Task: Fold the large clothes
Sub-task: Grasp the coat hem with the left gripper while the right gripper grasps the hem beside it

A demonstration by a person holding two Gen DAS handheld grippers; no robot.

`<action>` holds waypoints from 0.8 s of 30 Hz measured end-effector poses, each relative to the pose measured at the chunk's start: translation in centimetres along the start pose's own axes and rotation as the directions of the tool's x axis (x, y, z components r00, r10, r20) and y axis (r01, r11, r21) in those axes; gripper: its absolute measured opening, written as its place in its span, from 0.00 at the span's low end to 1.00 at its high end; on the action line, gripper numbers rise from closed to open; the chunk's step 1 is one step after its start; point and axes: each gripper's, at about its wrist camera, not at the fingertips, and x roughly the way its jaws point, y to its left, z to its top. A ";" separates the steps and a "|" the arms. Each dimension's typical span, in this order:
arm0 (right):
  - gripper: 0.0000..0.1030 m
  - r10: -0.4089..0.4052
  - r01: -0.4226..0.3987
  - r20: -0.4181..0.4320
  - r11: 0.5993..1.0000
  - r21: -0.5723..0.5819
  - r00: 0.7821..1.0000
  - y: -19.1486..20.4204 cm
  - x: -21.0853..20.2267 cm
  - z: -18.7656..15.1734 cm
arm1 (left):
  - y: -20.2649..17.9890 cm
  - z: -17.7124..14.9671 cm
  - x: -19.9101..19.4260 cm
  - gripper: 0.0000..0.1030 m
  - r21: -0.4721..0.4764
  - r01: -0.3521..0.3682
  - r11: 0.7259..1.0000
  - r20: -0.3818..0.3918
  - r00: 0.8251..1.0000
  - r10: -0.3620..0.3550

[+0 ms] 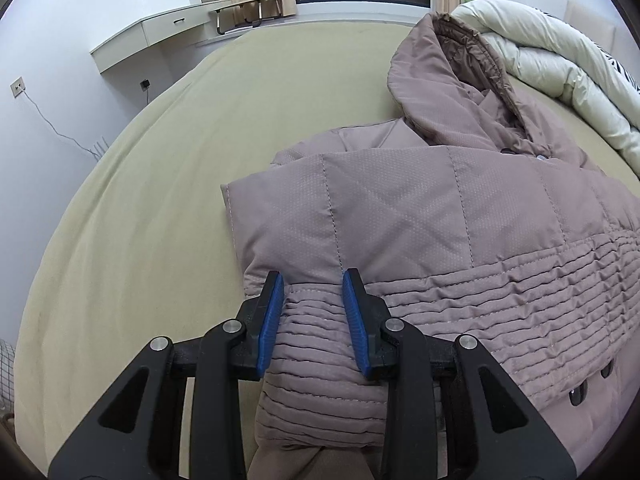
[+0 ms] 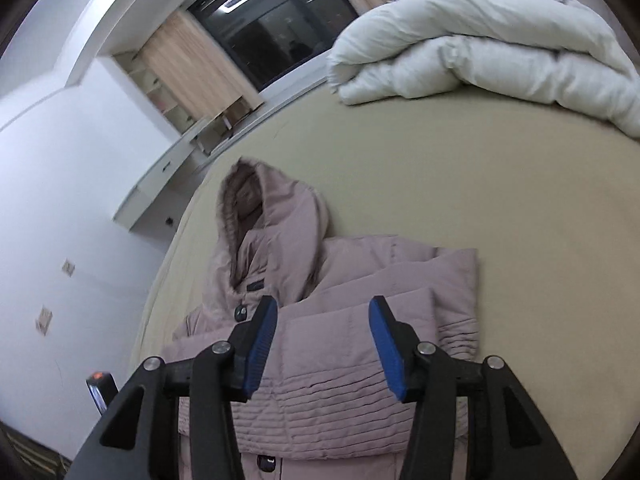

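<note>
Mauve quilted fabric filled both views: a hooded down coat [image 1: 440, 216] lay front-up on the olive-tan bed sheet [image 1: 140, 200], hood [image 1: 448, 80] pointing toward the far end, where a rolled white duvet [image 1: 560, 64] sat near the hood; touching or not could not be told. Both sleeves appeared folded in across the chest, cuff ends stacked over the ribbed waist band [image 1: 480, 292], so the step in hand read as sleeves done, lengthwise fold pending. Left gripper [image 1: 313, 308] was low over the coat's near-left edge, jaws parted and straddling a puffed section of the waist quilting; blue pads [image 1: 272, 320] looked close to the fabric on either side but not pinching it, so released, perhaps poised to clamp. Right gripper [image 2: 323, 344] hovered higher above the folded right sleeve [image 2: 456, 292], jaws wide apart, holding nothing. Dark buttons [image 2: 242, 312] ran down the placket. Judgement: the next move likely called for each tong to close on a hem or waist corner, taking all layers of the bulky padding, then carry the lower half up toward the hood evenly. Risk noted: slick shell and thick fill may slip from a shallow bite, and the folded sleeves could slide out.
</note>
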 end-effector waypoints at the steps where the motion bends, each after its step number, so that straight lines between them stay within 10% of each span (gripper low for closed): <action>1: 0.49 -0.004 0.003 -0.025 0.999 -0.032 1.000 0.9 1.1 -0.3 | -0.1 -0.2 -0.2 0.29 0.004 -0.005 1.000 0.003 1.000 0.005; 5: 0.42 -0.129 0.112 -0.169 0.988 -0.107 0.977 0.1 7.2 -3.2 | 0.2 -0.5 -0.4 0.29 0.005 -0.001 1.000 0.002 1.000 0.001; 14: 0.48 -0.212 0.198 -0.015 0.935 -0.294 0.977 3.5 4.8 -3.9 | 1.0 0.5 -4.9 0.29 -0.090 0.121 0.989 0.095 0.989 -0.113; 24: 0.65 -0.348 0.304 0.039 0.751 -0.586 0.937 6.2 9.4 -10.3 | -2.0 -1.5 -2.5 0.29 0.037 0.081 0.996 0.038 0.996 -0.083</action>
